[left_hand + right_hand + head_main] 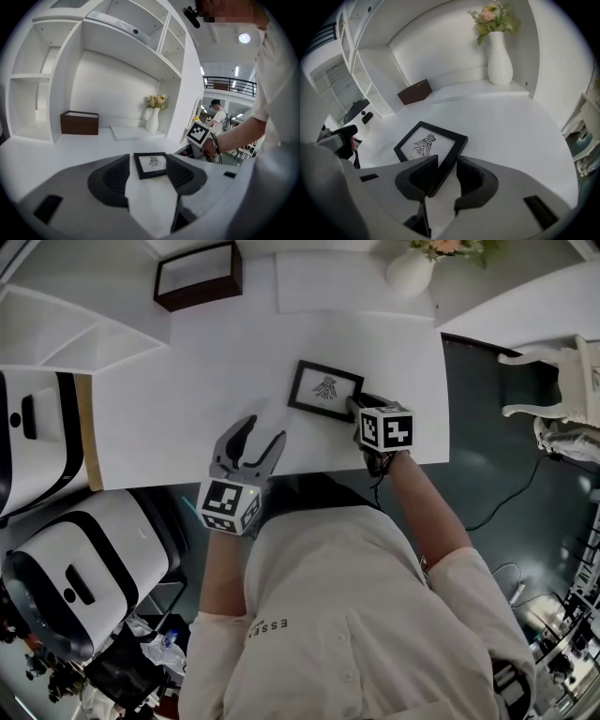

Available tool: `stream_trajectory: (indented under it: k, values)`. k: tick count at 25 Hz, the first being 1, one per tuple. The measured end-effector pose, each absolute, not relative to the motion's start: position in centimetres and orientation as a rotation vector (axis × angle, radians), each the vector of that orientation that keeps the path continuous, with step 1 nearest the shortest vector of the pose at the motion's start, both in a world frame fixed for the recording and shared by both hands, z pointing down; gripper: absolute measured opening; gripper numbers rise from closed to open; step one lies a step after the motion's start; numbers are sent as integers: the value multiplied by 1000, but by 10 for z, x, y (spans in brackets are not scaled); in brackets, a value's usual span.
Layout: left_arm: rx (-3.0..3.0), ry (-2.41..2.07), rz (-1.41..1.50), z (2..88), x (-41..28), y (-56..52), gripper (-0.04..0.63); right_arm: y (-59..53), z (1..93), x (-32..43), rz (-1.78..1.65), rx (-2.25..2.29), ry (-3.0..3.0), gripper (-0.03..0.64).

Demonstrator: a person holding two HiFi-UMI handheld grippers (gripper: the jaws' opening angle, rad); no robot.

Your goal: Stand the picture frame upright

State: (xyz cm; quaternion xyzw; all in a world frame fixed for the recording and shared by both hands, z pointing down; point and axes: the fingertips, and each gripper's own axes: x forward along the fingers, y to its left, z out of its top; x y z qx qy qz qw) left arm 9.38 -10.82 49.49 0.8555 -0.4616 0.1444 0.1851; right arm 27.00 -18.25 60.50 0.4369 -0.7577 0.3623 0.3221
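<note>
The left gripper point(262, 430) hangs over the near edge of the white surface point(187, 399), its jaws spread wide with nothing between them; it plays no part yet.

To its right, the picture frame point(325, 390) lies flat on the surface, near the right front corner, drawing facing up. So the task looks barely begun: the frame has not been raised at all, and all of the lifting and standing is left. Its long axis runs roughly left to right across the surface, dipping a little toward the near right. The glass points at the ceiling.

The right gripper point(447, 160) is at the frame's near right end, jaws fairly wide. They straddle the black edge there, a gap showing on one side, so it seems not yet clamped.
</note>
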Motion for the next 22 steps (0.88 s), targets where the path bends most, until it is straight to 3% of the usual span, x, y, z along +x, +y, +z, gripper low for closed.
stream_trajectory:
  k: [22]
  values:
    - [2270, -1328, 377, 519, 50, -66, 242, -119, 604, 204, 828, 824, -2118, 123]
